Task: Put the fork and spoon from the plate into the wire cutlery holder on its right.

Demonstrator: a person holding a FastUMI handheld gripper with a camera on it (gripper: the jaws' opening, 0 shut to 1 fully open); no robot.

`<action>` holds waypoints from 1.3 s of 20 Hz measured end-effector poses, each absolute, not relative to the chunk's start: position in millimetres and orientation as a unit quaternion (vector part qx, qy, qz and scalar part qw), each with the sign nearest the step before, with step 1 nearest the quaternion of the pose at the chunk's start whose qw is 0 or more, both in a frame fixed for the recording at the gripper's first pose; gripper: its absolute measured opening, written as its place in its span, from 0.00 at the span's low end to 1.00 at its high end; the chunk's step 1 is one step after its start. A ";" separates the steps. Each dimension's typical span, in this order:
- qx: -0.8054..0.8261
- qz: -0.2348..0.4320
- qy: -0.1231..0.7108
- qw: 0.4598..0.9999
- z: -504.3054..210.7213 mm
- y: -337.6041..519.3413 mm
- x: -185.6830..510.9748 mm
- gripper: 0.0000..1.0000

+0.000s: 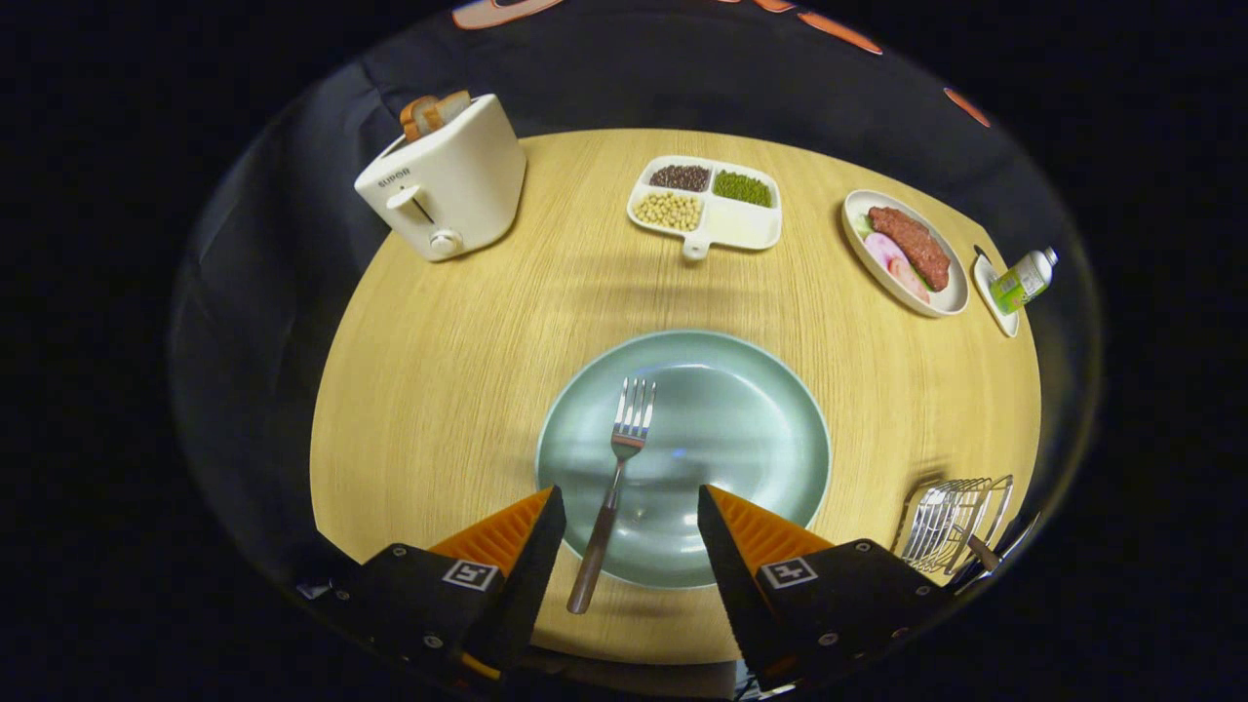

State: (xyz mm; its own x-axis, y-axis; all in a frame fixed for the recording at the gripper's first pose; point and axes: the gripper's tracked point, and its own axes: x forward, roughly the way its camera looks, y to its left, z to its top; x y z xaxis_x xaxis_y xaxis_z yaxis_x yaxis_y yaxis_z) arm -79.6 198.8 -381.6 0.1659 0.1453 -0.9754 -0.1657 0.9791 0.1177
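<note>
Fork (614, 478) left on plate (760, 429); wire cutlery holder (951, 522) at table's right edge holds a handle, likely spoon. Fingers (531, 556) wide, empty, straddling fork handle.

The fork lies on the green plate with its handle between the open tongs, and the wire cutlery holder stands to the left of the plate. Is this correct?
Not entirely. In the gripper view the wire cutlery holder stands to the right of the green plate, not the left. The fork and the open tongs are as you say.
</note>
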 end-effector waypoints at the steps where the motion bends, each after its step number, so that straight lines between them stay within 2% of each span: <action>1: -0.012 0.102 0.647 0.755 -386.2 198.9 -82.5 0.80; 4: -0.009 0.099 0.671 0.734 -401.2 205.3 -91.5 0.71; 8: -0.009 0.084 0.691 0.718 -416.6 209.6 -98.7 0.51; 9: -0.005 0.083 0.697 0.713 -419.2 212.5 -100.6 0.41; 11: -0.013 0.076 0.702 0.708 -423.2 211.4 -104.1 0.29; 14: -0.010 0.071 0.699 0.711 -426.2 212.0 -101.7 0.19; 15: -0.001 0.068 0.696 0.714 -427.2 212.3 -101.2 0.12; 21: 0.014 0.071 0.680 0.730 -425.7 209.1 -92.9 0.05; 26: 0.031 0.080 0.653 0.752 -408.6 205.0 -83.5 0.05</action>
